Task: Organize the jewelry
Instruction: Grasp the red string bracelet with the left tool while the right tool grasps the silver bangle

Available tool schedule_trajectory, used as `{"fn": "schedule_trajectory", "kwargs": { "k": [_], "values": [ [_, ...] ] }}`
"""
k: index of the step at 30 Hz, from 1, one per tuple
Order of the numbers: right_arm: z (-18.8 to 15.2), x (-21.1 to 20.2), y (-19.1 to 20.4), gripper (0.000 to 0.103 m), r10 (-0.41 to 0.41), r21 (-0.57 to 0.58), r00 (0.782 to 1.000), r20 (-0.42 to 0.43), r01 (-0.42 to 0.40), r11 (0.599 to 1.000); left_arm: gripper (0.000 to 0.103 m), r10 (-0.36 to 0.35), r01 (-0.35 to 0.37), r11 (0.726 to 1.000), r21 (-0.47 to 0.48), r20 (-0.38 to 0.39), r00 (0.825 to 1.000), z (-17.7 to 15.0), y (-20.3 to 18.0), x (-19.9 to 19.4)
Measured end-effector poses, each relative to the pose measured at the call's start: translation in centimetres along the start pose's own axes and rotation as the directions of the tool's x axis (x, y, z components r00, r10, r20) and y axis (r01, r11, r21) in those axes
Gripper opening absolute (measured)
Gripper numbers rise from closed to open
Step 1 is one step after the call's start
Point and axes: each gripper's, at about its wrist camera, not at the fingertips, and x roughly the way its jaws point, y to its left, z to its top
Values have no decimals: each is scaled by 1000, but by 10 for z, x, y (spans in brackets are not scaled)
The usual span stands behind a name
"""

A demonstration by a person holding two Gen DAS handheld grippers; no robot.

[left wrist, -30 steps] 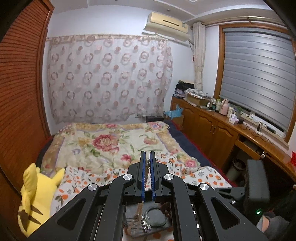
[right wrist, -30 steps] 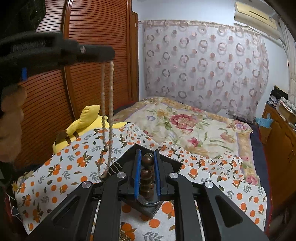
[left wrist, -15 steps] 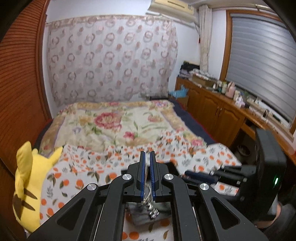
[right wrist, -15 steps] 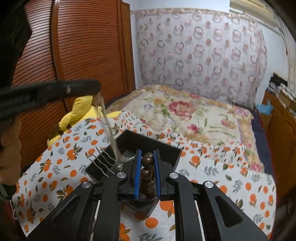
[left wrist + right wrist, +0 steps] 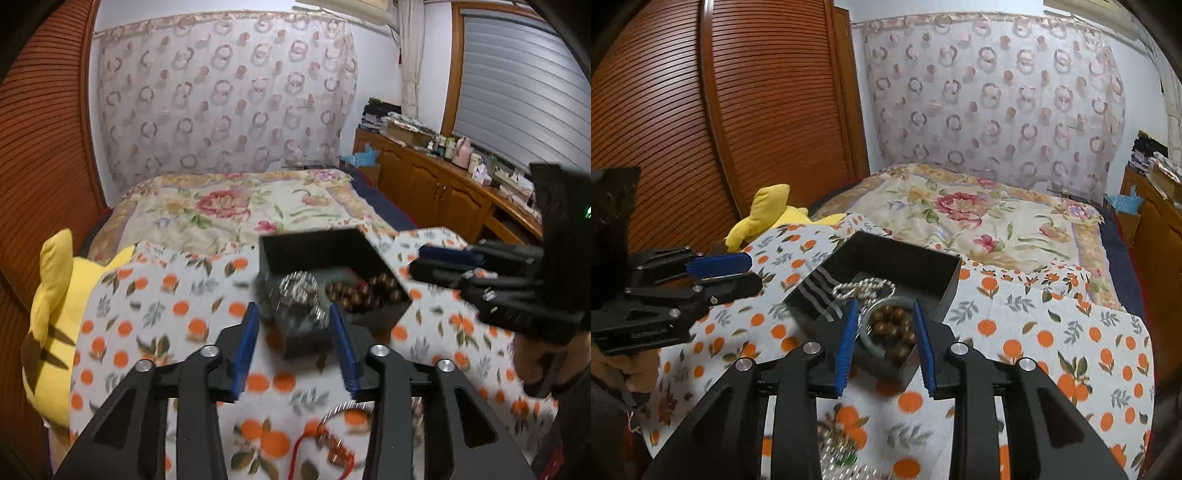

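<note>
black box walls ringing the jewelry, open top, bare cloth beside it

Bed: floral quilt.
On it: orange-print cloth, black jewelry box, yellow plush, loose jewelry.

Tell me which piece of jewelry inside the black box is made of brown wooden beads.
The brown bead bracelet, heaped at the near end of the black box inside a pale green bangle. The other strand, the silvery bead chain, lies behind it.

left tongs now spread, right tongs too — silver chain, wooden beads dropped in black box
</note>
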Motion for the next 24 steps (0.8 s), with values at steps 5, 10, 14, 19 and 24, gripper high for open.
{"fn": "schedule_trajectory", "kwargs": {
  "k": [5, 10, 14, 19, 24],
  "values": [
    [-24, -16, 14, 33, 15, -11, 1000, -12, -15, 1000, 43, -2, 2, 1000, 9, -47, 999, -35, 6, -6],
    [-49, -17, 28, 33, 38, -21, 998, -55, -39, 999, 43, -4, 7, 1000, 26, -106, 994, -64, 8, -7],
    [-56, -12, 34, 33, 53, -18, 996, -71, -55, 998, 43, 2, 5, 999, 47, -142, 990, -80, 6, -4],
    [-63, -4, 48, 33, 71, -37, 992, -100, -75, 996, 40, -3, 14, 998, 63, -171, 985, -88, 1, -1],
    [-65, 4, 62, 33, 71, -71, 990, -119, -80, 994, 22, -8, 23, 997, 75, -198, 980, -90, -3, 6]
  ]
}}
